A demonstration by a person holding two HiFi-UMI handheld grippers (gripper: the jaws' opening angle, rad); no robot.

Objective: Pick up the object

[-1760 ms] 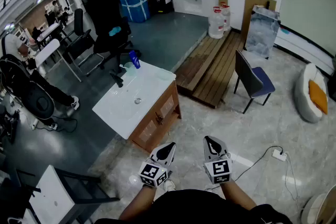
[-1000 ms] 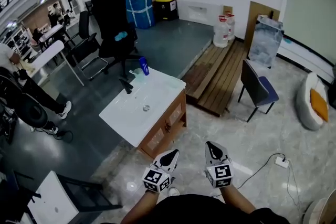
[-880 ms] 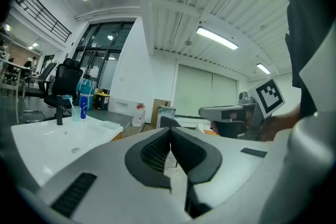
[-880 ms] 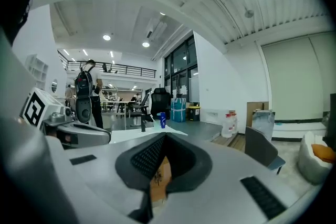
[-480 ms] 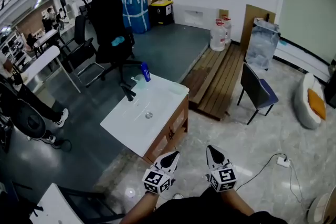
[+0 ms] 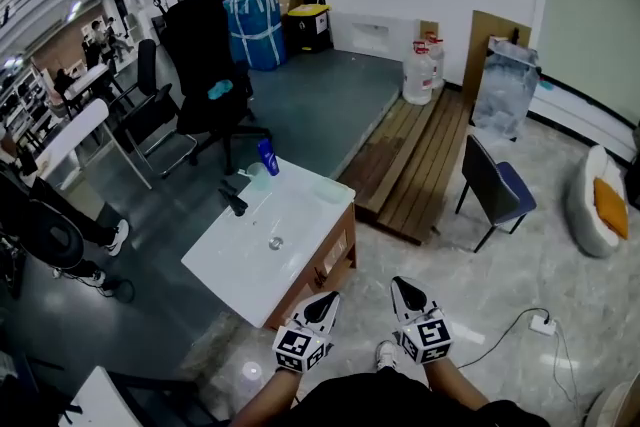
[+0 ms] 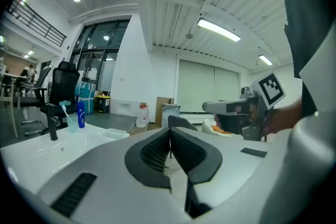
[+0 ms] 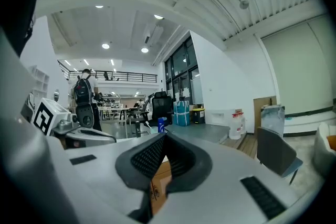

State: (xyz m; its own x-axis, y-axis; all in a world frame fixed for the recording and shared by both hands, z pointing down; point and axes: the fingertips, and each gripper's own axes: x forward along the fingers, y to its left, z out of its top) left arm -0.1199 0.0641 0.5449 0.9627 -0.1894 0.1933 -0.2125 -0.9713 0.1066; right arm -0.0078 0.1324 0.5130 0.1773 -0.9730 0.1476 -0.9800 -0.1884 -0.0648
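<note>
Both hands low, pointing near level, side by side just off counter [image 6: 235, 260] near corner; left gripper [image 6: 322, 299] jaws together, right gripper [image 6: 404, 287] likewise, nothing between.

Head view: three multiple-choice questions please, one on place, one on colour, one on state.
1. The blue bottle stands: A) on the white sink top B) on the floor C) on a chair
2. The faucet is: A) red B) black C) gold
3. The left gripper and right gripper are: A) open B) shut, empty C) holding bottles
A, it stands beside the faucet; B, dark against the white top; B, each gripper view shows jaws together.
</note>
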